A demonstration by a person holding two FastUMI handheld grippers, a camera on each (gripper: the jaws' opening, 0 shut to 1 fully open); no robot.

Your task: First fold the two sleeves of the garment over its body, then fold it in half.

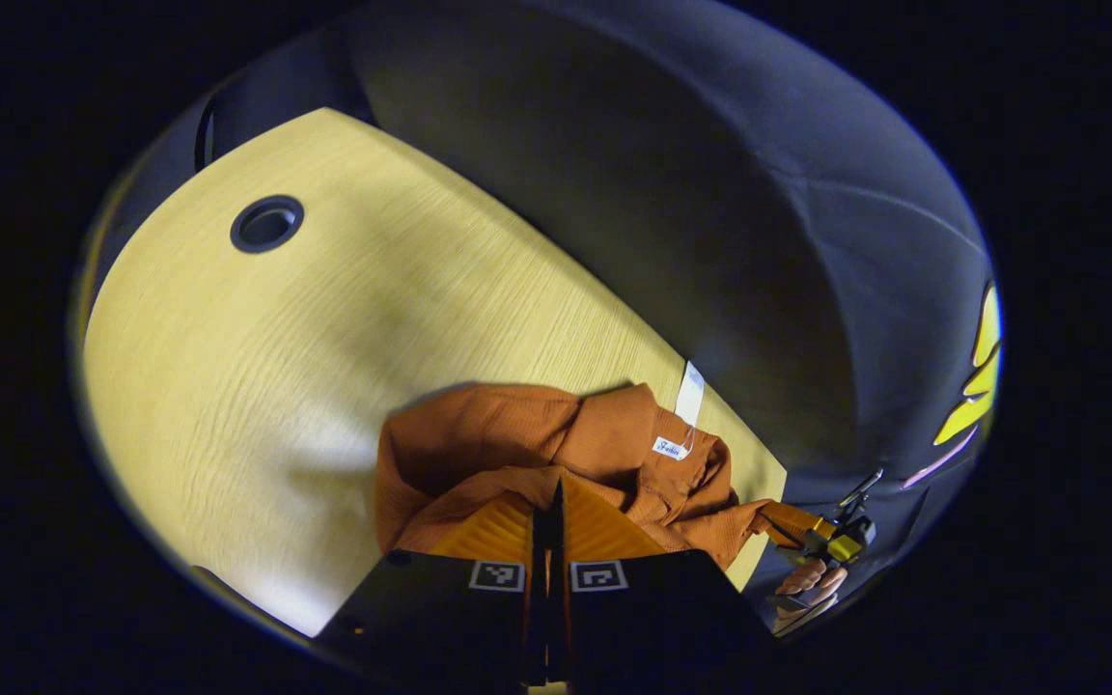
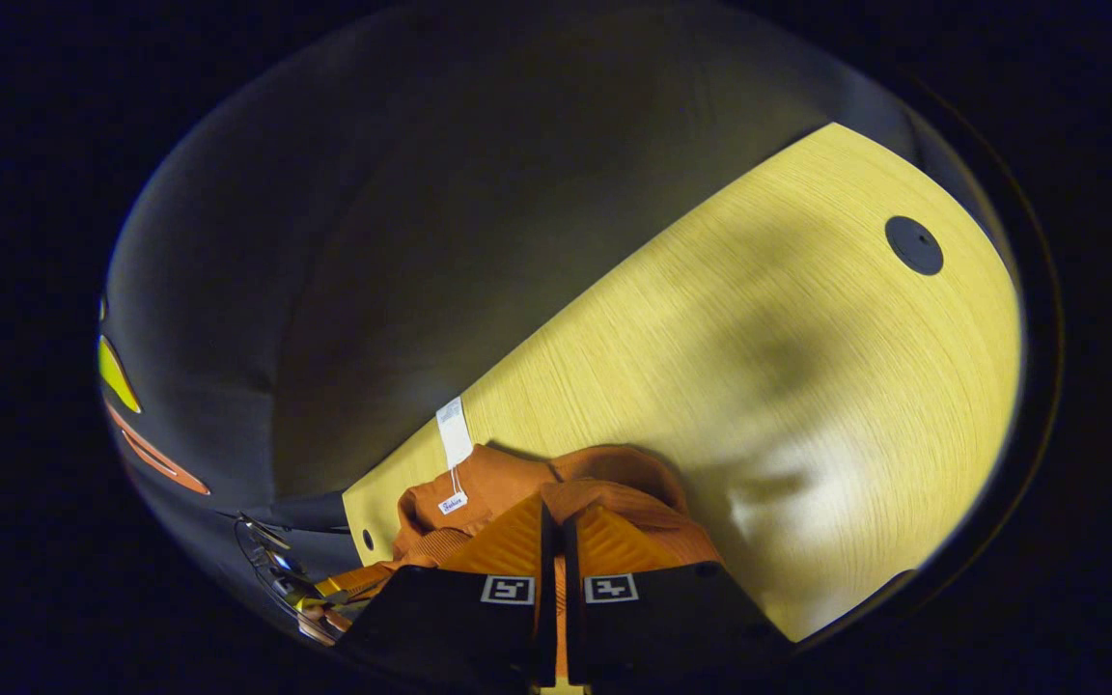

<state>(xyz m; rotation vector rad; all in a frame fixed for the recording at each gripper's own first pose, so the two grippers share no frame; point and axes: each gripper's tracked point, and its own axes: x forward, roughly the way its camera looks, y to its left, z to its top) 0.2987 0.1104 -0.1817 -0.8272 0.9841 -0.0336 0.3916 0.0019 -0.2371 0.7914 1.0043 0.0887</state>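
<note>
An orange garment (image 1: 517, 434) lies bunched on the pale wooden table (image 1: 276, 367) near its far edge. In the left gripper view my left gripper (image 1: 556, 492) is shut, its tips buried in a fold of the fabric. Off to the right, my right gripper (image 1: 821, 541) holds another part of the cloth out past the table's edge, with a hand (image 1: 807, 579) behind it. In the right gripper view the garment (image 2: 604, 478) bulges over my right gripper (image 2: 556, 512), which is shut with fabric between its fingers. My left gripper (image 2: 324, 589) appears at lower left.
A white hang tag (image 1: 690, 394) (image 2: 454, 431) trails from the collar onto the table (image 2: 759, 367). A round cable hole (image 1: 266, 223) (image 2: 913, 244) sits far across the table. The dark booth wall (image 1: 710, 193) stands right behind the table's edge.
</note>
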